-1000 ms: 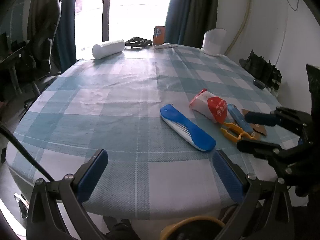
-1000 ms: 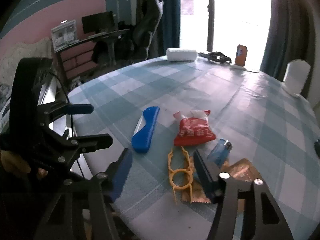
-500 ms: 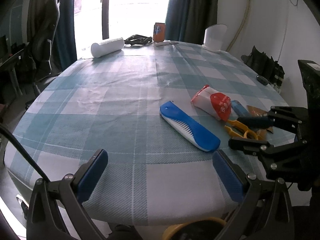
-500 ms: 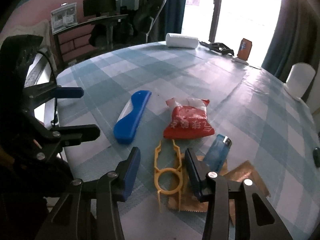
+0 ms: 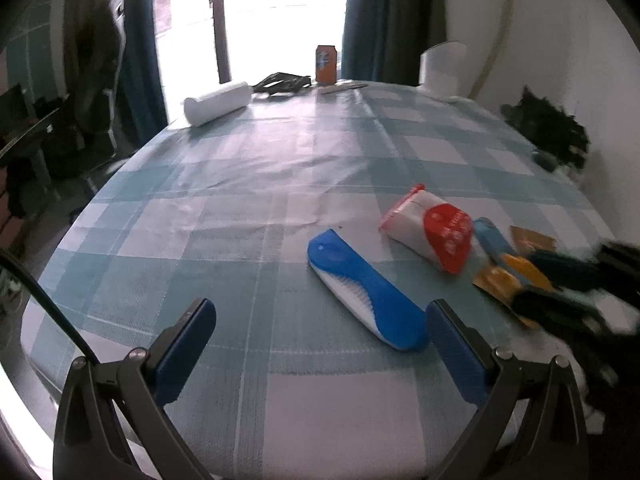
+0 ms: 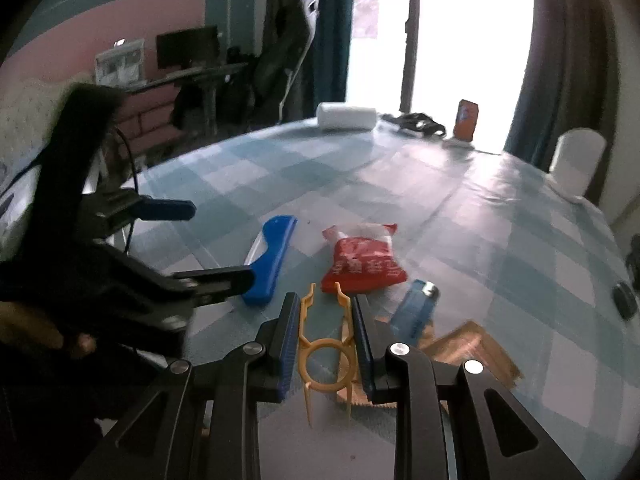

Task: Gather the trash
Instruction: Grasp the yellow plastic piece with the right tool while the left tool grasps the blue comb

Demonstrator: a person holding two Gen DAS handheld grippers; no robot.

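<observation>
The yellow plastic clip (image 6: 325,350) is lying flat at lower centre of the right wrist view, partly over a brown foil wrapper (image 6: 472,350), and the right gripper (image 6: 325,344) is straddling it: the jaws have just been closing, and the blue pads are now standing narrow, hard against the clip's two outer bars, though whether they are already pressing is not clear. In the left wrist view this same spot is sitting at the right edge, too blurred to settle it. Just beyond the clip, a red snack packet (image 6: 362,266) is lying mid-frame, with a blue lighter (image 6: 416,308) to its right and a blue comb (image 6: 270,262) to its left, all on the checked tablecloth (image 5: 240,184). The left gripper (image 5: 320,348) is hanging wide and empty at the bottom of its own frame, its right pad just beside the comb's near end. Judgement: the step in hand is the pinch on the clip. Risks from here: the clip is thin and springy, so the bars may be flexing inward and popping out as the pads lift; the pads may also be catching the wrapper beneath and dragging it, or nudging the lighter. The left tool, being so near the comb, could be knocking it toward the table edge. Far off, at upper frame, a white roll (image 5: 218,102) and an orange can (image 5: 326,62) are standing well apart from the work.
</observation>
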